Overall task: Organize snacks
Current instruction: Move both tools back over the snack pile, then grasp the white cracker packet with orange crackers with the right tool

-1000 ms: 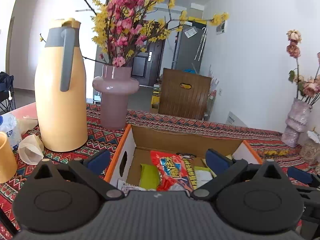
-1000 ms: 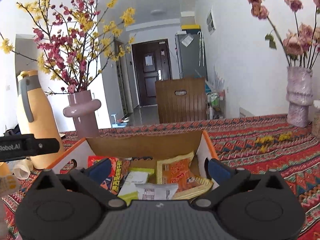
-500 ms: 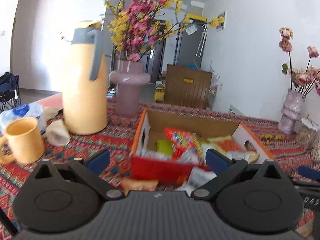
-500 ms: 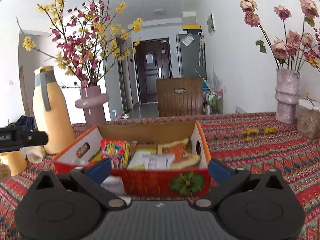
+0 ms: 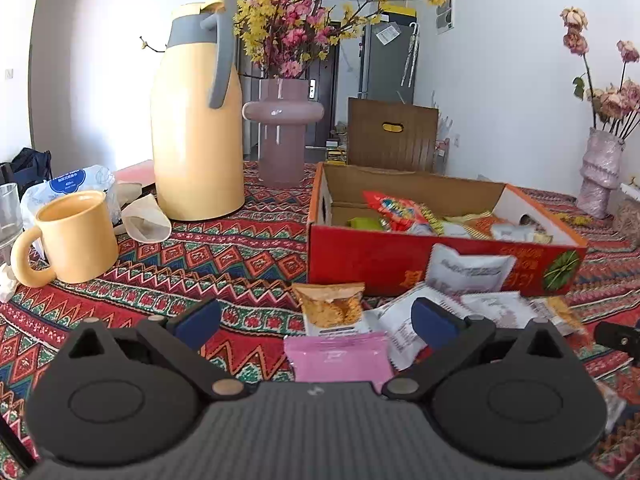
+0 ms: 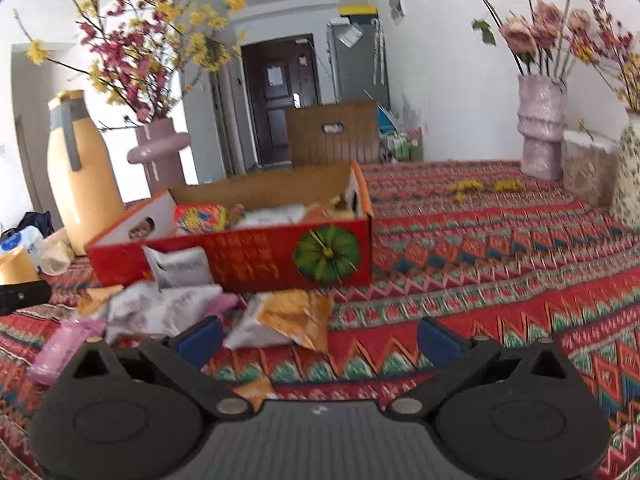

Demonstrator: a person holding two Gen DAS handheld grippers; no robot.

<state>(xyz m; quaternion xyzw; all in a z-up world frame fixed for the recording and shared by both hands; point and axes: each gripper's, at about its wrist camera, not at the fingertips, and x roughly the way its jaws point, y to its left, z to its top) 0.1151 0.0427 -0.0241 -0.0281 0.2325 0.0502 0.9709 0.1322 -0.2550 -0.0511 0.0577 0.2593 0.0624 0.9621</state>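
Note:
A red cardboard box (image 5: 368, 256) (image 6: 256, 256) stands on the patterned tablecloth and holds several snack packets, one of them red (image 5: 396, 210). More packets lie loose in front of it: an orange-brown one (image 5: 332, 306), a pink one (image 5: 340, 356), white ones (image 5: 468, 270), and an orange and white one (image 6: 288, 318). My left gripper (image 5: 316, 322) is open and empty, just above the pink and orange-brown packets. My right gripper (image 6: 318, 338) is open and empty, with the orange and white packet just beyond its left finger.
A yellow thermos jug (image 5: 196, 120), a mauve vase of blossoms (image 5: 282, 132), a yellow mug (image 5: 74, 236), a glass (image 5: 8, 208) and a wipes pack (image 5: 72, 184) stand left of the box. Vases of dried roses (image 6: 540, 128) and a jar (image 6: 588, 168) stand at the right.
Both grippers have pulled back from over the box toward the table's near side. The loose packets in front of the box have come into view. Both stay open and empty.

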